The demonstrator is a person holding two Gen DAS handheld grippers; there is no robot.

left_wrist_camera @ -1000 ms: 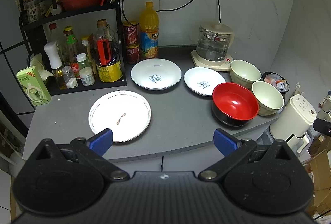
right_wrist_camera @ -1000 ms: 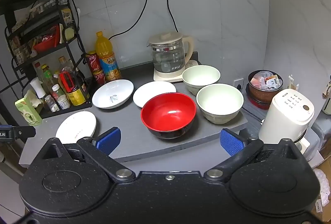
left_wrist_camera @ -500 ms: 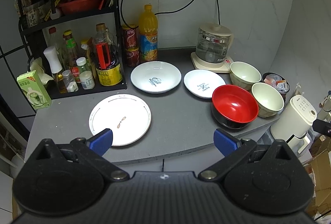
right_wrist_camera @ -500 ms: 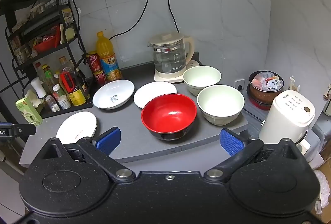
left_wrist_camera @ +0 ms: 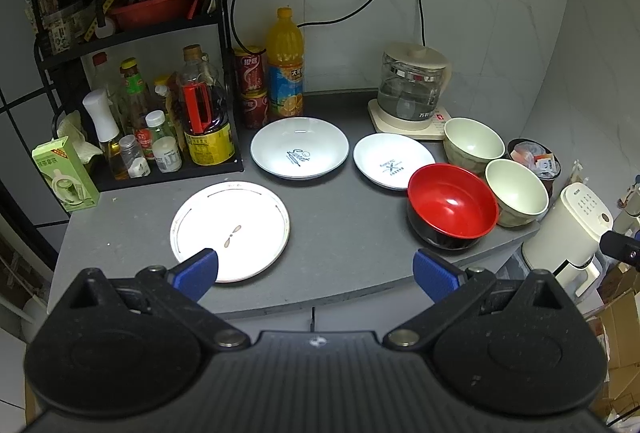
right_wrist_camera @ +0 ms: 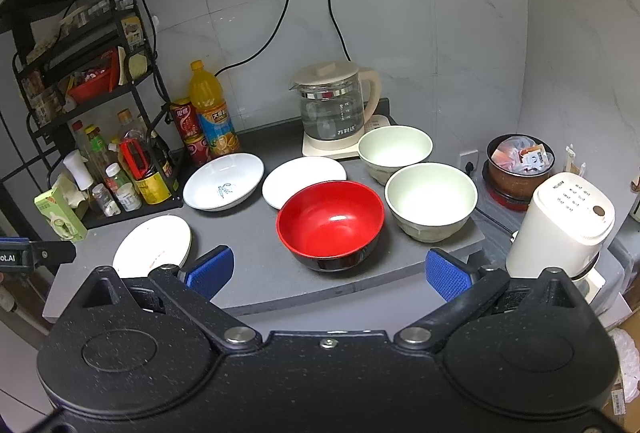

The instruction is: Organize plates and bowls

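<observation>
On the grey counter (left_wrist_camera: pixel 340 233) lie a flat white plate (left_wrist_camera: pixel 230 219) at front left, a deep white plate (left_wrist_camera: pixel 299 147) behind it, and a small white plate (left_wrist_camera: pixel 394 161) to its right. A red bowl (left_wrist_camera: pixel 452 203) with a black outside stands at front right, two cream bowls (left_wrist_camera: pixel 516 191) (left_wrist_camera: pixel 474 143) beyond it. The same red bowl (right_wrist_camera: pixel 330 219) and cream bowls (right_wrist_camera: pixel 431 199) (right_wrist_camera: pixel 395 149) fill the right wrist view. My left gripper (left_wrist_camera: pixel 316 275) is open, hovering before the counter edge. My right gripper (right_wrist_camera: pixel 328 273) is open in front of the red bowl. Neither holds anything.
A black rack (left_wrist_camera: pixel 132 33) with bottles and jars lines the left. An orange drink bottle (left_wrist_camera: pixel 285 65), red cans (left_wrist_camera: pixel 250 73) and a glass kettle (left_wrist_camera: pixel 412 85) stand at the back. A white appliance (right_wrist_camera: pixel 568 225) and a brown container (right_wrist_camera: pixel 520 169) sit off the counter's right end.
Both views have shifted only slightly; the left view has lifted a little. The dishes lie as before and both grippers stay open.
</observation>
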